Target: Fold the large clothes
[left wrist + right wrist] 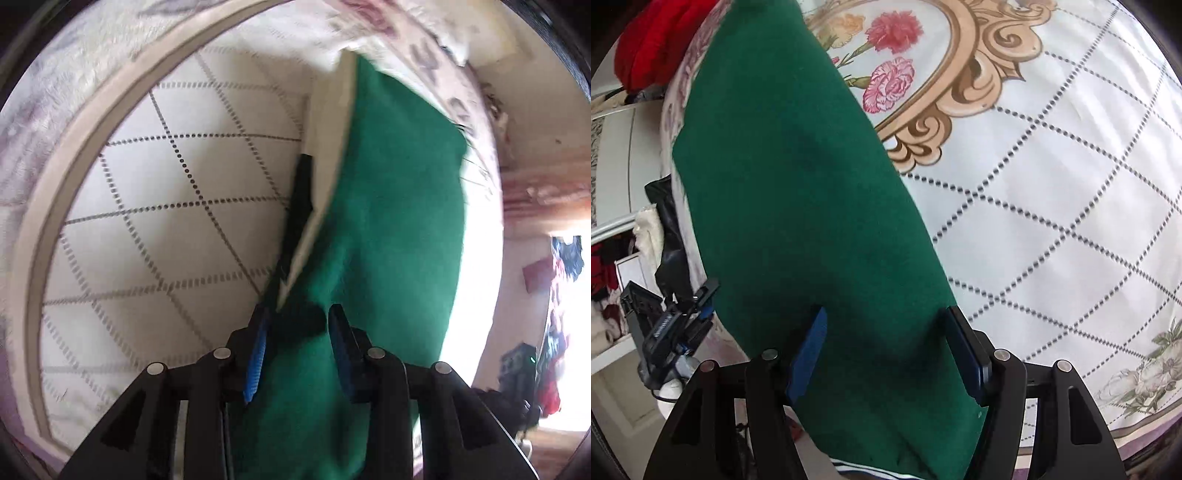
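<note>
The bedspread [1052,221] is the biggest thing in both views: a white quilted cover crossed by dotted grey diamond lines, with a tan scrolled frame and red and pink printed flowers toward its far end in the right wrist view, and a curved tan band around its edge in the left wrist view [166,221].

Over the bedspread hangs the green garment [798,192], a broad panel of plain dark green cloth that runs from the bedspread's far edge down to the cameras. In the left wrist view the green garment [388,221] shows a white and black striped trim along the edge that faces the bedspread's middle.

The right gripper [882,347] has its blue-padded fingers spread wide, with the green cloth lying between them and against both pads. The left gripper [299,347] has a narrower gap, and a bunched fold of the cloth sits pinched between its blue pads.

Off the bedspread's edge, in the right wrist view, a red cloth [653,40] lies heaped.
</note>
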Motion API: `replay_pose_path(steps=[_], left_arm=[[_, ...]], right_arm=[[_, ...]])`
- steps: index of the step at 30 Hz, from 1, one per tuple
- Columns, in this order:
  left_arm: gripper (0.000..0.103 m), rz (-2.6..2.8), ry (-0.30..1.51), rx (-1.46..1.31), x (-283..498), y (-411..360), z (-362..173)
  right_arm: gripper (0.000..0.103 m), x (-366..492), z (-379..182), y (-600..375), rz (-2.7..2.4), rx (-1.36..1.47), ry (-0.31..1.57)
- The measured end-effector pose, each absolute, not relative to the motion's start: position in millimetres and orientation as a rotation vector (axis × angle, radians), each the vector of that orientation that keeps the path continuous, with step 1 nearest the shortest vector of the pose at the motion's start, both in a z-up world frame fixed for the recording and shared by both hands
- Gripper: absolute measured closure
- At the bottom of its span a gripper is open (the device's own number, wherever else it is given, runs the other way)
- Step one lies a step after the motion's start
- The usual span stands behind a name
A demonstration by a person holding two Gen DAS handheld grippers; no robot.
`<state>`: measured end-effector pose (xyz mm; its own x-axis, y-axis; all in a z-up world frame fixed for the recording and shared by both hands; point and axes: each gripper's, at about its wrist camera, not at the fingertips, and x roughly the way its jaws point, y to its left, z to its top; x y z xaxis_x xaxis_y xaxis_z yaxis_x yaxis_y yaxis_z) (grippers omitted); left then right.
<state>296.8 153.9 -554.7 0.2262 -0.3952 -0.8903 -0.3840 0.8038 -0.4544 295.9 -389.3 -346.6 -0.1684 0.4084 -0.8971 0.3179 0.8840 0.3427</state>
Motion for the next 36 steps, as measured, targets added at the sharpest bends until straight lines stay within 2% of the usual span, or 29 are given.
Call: replay_pose_path(steps=[2,4,9,11,12,13,14,19,20,22,23,24,25,26,29,31,32,33,35,36], left_arm=[[0.071,-0.036,1.408,-0.670,273.9,144.8,-540.3],[0.063,-0.041,1.453,-0.663,248.6,134.4,-536.1],[0.063,0.020,1.598,-0.681,182.5,107.4,-575.7],[0.068,0.042,1.595,-0.688,164.3,101.1,-584.8],[0.094,0.066,1.555,-0.671,159.6,99.3,-584.2],[0.099,0.089,1.549,-0.648,155.3,99.4,-582.9],[0.099,0.113,1.534,-0.651,153.5,104.5,-582.1],[0.097,0.106,1.525,-0.697,149.4,119.0,-585.1],[0.096,0.102,1.530,-0.680,150.2,117.4,-578.1],[0.092,0.068,1.550,-0.698,148.0,111.4,-564.9],[0.090,0.061,1.557,-0.688,145.7,106.0,-558.6],[0.080,0.056,1.558,-0.675,147.4,99.4,-554.0],[0.066,0.046,1.570,-0.660,139.6,91.7,-551.8],[0.062,0.037,1.591,-0.658,130.1,82.9,-553.3],[0.060,0.035,1.685,-0.642,107.0,60.4,-572.4],[0.061,0.062,1.679,-0.620,95.6,49.7,-577.5],[0.061,0.080,1.659,-0.605,94.5,45.4,-575.3],[0.073,0.081,1.644,-0.598,92.6,44.1,-572.1],[0.088,0.099,1.609,-0.589,87.4,38.9,-561.0],[0.090,0.097,1.585,-0.608,85.1,38.9,-553.3]], right_arm=[[0.036,272.3,-340.6,-397.7,0.073,0.542,1.787],[0.036,247.6,-336.7,-405.7,0.060,0.553,1.814],[0.036,191.0,-349.9,-412.7,0.049,0.547,1.894],[0.036,176.9,-363.7,-410.6,0.092,0.593,1.907],[0.046,171.8,-367.3,-410.2,0.109,0.631,1.894],[0.066,168.1,-367.2,-409.9,0.121,0.655,1.866],[0.096,165.7,-363.8,-410.9,0.099,0.632,1.835],[0.098,155.4,-364.1,-416.5,0.071,0.583,1.827],[0.097,155.3,-361.7,-414.2,0.087,0.576,1.840],[0.088,160.1,-353.9,-410.0,0.113,0.561,1.871],[0.071,157.0,-350.0,-411.9,0.118,0.559,1.891],[0.048,151.4,-344.7,-417.0,0.114,0.565,1.900],[0.038,143.9,-340.1,-422.2,0.111,0.577,1.898],[0.030,135.1,-338.1,-426.5,0.114,0.580,1.905],[0.030,103.2,-350.5,-426.8,0.123,0.556,1.988],[0.030,84.9,-361.2,-427.6,0.145,0.558,2.027],[0.041,78.0,-363.2,-425.6,0.143,0.564,2.019],[0.077,73.1,-363.0,-423.7,0.146,0.588,2.005],[0.086,66.1,-352.2,-419.3,0.122,0.570,1.963],[0.092,64.8,-344.9,-417.3,0.120,0.554,1.944]])
